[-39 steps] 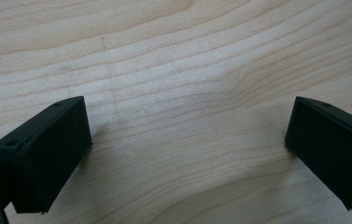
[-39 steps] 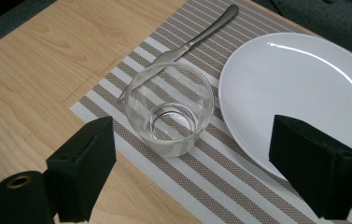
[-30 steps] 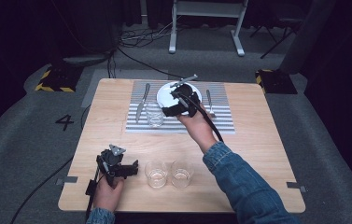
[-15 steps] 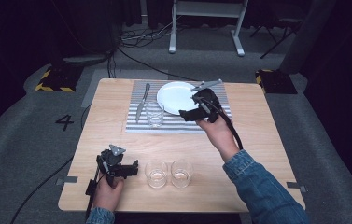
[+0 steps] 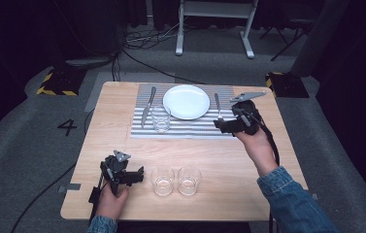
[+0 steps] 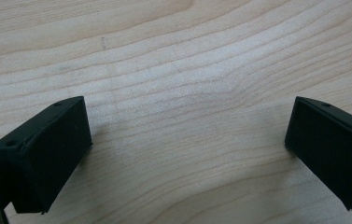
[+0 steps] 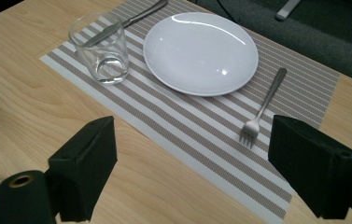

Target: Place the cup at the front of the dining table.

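The right gripper [image 5: 225, 125] has drawn back from the white plate [image 5: 186, 101] toward frame right, jaws released and empty; place setting looks finished

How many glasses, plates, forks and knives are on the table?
Glasses: 3, one on the placemat and two near the front edge
Plates: 1, white
Forks: 1
Knives: 1
Total: 6
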`<state>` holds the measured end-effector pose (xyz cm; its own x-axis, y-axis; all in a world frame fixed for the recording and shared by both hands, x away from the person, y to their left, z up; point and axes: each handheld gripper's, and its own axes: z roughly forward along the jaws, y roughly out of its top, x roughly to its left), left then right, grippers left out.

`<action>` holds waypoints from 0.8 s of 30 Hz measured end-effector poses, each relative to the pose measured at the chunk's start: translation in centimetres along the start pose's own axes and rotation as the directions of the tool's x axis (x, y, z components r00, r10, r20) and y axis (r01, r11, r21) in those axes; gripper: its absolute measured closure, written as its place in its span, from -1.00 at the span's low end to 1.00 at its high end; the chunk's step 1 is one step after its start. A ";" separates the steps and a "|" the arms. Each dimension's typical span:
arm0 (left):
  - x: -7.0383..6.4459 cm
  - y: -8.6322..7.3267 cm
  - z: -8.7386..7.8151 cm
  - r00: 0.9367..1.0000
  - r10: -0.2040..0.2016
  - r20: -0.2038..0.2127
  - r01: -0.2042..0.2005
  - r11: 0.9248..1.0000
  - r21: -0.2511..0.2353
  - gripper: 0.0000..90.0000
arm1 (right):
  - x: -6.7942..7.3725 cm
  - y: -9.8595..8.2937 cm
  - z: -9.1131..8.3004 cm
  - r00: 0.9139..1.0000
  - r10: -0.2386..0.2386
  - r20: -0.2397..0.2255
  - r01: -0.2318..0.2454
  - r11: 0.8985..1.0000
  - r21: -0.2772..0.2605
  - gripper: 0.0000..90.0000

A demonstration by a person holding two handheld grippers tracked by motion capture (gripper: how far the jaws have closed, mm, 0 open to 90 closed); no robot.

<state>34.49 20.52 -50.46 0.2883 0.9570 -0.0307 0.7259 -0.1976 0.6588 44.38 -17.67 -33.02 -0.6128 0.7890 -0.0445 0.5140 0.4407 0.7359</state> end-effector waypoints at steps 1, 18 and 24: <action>0.0 0.0 0.0 1.000 0.000 0.001 0.000 1.000 0.000 -0.99 | -0.3 -0.3 -0.3 1.000 0.012 -0.002 -0.012 1.000 0.000 -0.65; 0.0 0.0 0.0 1.000 0.003 0.004 -0.003 1.000 0.002 -0.99 | -4.1 -6.6 -3.8 0.998 0.066 0.023 -0.066 0.998 0.010 -0.68; 0.0 0.0 0.0 1.000 -0.005 0.004 0.005 1.000 0.001 -0.99 | -4.7 -9.3 -4.2 0.997 0.069 0.029 -0.069 0.997 0.015 -0.68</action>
<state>34.46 20.49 -50.47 0.2877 0.9570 -0.0369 0.7279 -0.1934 0.6579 39.92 -27.28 -36.81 -0.5584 0.8295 -0.0135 0.5642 0.3916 0.7269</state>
